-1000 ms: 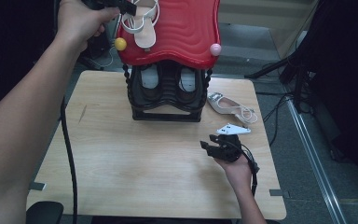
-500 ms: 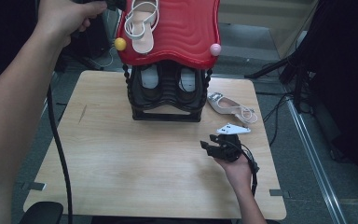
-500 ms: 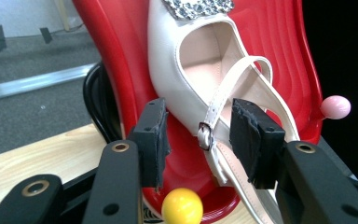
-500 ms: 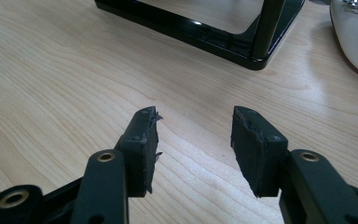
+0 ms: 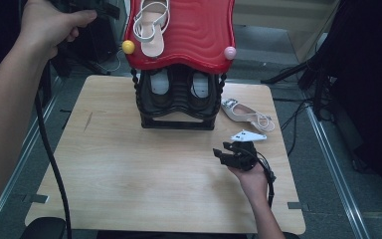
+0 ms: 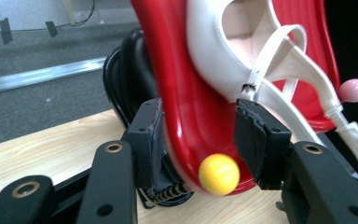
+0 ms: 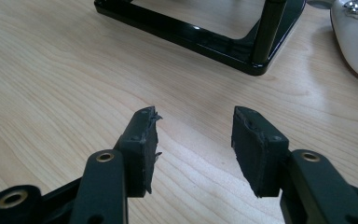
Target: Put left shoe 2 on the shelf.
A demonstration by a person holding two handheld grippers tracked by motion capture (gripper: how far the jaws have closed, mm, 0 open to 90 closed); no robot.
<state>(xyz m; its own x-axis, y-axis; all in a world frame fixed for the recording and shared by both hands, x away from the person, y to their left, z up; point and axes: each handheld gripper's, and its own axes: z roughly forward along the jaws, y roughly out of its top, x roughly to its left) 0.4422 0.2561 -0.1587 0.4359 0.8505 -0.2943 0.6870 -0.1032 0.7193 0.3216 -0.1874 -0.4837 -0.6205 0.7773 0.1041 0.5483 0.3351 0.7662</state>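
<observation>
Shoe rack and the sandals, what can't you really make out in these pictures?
- Shoes on the black lower shelf: high view, the red top shelf overhangs them.
- White sandal on top: toe cut off by the high view's upper edge.
- Left gripper: high view, the jaws are cut off by that edge.
- Second sandal: right gripper view, cut off by the right edge.

In the high view, the left gripper (image 5: 87, 7) is cut off by the frame's top edge at upper left, its jaws out of sight. The red shelf (image 5: 189, 30) hides most of two shoes (image 5: 160, 82) beneath it. In the right gripper view, a white shoe (image 7: 356, 35) is cropped at upper right.
</observation>
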